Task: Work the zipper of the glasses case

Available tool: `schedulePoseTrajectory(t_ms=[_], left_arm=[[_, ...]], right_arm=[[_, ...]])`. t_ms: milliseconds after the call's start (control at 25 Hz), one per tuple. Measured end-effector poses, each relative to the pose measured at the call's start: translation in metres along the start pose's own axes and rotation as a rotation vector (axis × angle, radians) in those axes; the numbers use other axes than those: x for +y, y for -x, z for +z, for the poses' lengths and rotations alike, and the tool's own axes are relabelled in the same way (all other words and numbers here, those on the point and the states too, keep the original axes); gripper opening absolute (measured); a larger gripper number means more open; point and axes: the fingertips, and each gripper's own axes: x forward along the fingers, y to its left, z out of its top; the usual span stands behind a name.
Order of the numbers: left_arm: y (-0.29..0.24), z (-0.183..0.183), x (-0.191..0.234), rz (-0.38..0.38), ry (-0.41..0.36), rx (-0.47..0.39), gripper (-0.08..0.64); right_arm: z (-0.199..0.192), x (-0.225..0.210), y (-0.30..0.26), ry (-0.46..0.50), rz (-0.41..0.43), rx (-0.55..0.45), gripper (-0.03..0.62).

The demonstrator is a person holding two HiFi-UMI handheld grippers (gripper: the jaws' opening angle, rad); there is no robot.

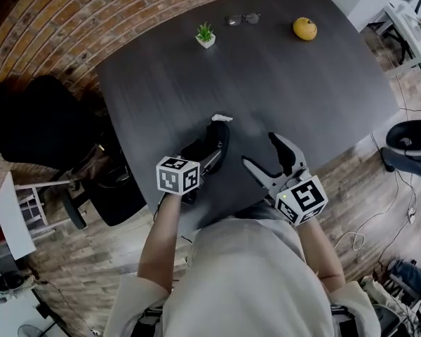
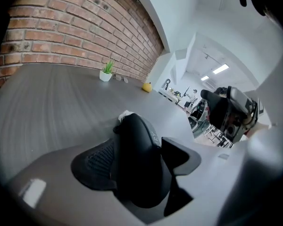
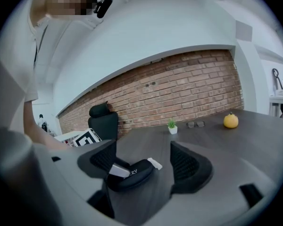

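Black oval zippered glasses case (image 1: pixel 217 140) near front edge of dark grey counter (image 1: pixel 281 83), white tag (image 1: pixel 222 118) at its far end, left tongs (image 2: pixel 140 154) clamped across case body, right tongs (image 3: pixel 145 160) spread wide, facing case, just beside it
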Motion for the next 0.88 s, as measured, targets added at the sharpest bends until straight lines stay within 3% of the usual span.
schedulePoseTrajectory(t_ms=[360, 640, 880], left_arm=[[-0.021, -0.017, -0.019, -0.073, 0.136, 0.062, 0.307], [-0.034, -0.024, -0.037, -0.060, 0.049, 0.152, 0.282], [-0.037, -0.022, -0.040, -0.023, 0.019, 0.148, 0.265]], right_arm=[[-0.006, -0.008, -0.010, -0.012, 0.031, 0.004, 0.336], [-0.002, -0.004, -0.011, -0.011, 0.024, -0.016, 0.330], [-0.008, -0.001, -0.001, -0.014, -0.007, -0.013, 0.325]])
